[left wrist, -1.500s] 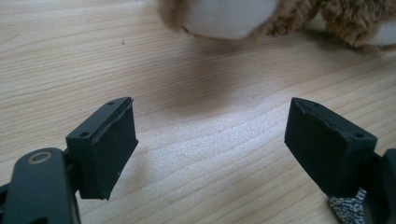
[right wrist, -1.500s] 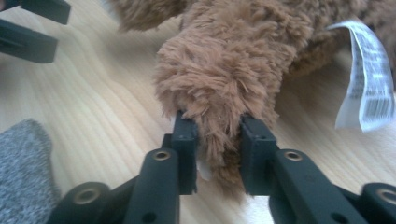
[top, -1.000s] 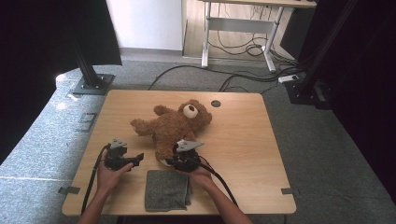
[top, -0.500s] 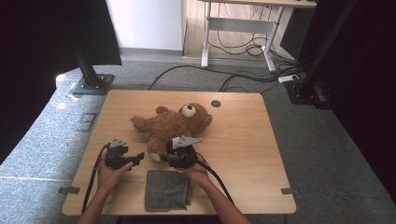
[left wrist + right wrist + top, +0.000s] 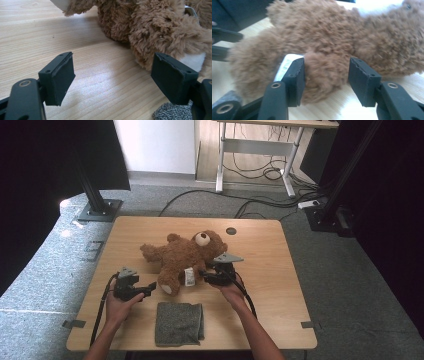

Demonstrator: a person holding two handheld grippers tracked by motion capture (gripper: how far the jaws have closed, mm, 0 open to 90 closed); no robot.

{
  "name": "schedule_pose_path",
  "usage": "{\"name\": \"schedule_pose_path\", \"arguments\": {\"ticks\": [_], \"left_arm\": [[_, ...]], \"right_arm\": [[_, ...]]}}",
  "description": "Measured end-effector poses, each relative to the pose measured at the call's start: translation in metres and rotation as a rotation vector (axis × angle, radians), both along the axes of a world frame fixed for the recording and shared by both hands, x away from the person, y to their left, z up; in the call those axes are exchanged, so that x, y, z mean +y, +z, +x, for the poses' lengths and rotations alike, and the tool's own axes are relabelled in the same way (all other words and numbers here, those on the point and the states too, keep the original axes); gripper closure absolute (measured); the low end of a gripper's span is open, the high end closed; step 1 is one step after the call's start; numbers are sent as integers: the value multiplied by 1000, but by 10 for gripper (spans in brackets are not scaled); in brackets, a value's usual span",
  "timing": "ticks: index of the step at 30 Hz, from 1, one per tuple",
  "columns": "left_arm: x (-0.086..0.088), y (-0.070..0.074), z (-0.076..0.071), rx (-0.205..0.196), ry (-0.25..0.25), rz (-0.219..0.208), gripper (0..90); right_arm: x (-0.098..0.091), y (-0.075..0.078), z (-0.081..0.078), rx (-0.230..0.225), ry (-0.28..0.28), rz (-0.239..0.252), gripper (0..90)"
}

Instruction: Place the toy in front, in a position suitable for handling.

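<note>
With the right gripper (image 5: 325,82) jaws just opened around the teddy bear's (image 5: 182,257) limb, the fur could be snagged and dragged across the tabletop (image 5: 260,250); the left gripper (image 5: 112,77) is held released.

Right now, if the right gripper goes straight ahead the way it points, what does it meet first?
Most likely the teddy bear. The right gripper has just been opening, and a furry limb sits between its jaws, with the white tag beside one jaw.

Daylight falls from the far side, brightening the pale wall and the wooden surface (image 5: 260,245), while both flanks sink into darkness. A glare patch shines on the wood in the left gripper view. The teddy bear (image 5: 324,50) blurs softly close up.
</note>
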State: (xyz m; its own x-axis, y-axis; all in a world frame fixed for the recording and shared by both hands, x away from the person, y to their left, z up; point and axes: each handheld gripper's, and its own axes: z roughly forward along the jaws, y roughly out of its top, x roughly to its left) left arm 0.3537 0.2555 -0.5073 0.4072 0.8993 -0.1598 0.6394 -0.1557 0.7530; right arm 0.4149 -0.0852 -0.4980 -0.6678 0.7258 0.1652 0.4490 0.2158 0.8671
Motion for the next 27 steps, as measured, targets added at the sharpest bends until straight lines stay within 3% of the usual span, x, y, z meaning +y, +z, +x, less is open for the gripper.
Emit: {"name": "schedule_pose_path", "arguments": {"ticks": [8,19,27], "left_arm": [[0,6,0,-6,-9,-17,185],[-1,8,0,-14,-9,-18,184],[-5,9,0,-15,-17,-19,184]], "right_arm": [[6,-10,11,50,10,22,445],[11,5,18,47,-10,61,427],[19,-8,27,112,-14,14,380]]}}
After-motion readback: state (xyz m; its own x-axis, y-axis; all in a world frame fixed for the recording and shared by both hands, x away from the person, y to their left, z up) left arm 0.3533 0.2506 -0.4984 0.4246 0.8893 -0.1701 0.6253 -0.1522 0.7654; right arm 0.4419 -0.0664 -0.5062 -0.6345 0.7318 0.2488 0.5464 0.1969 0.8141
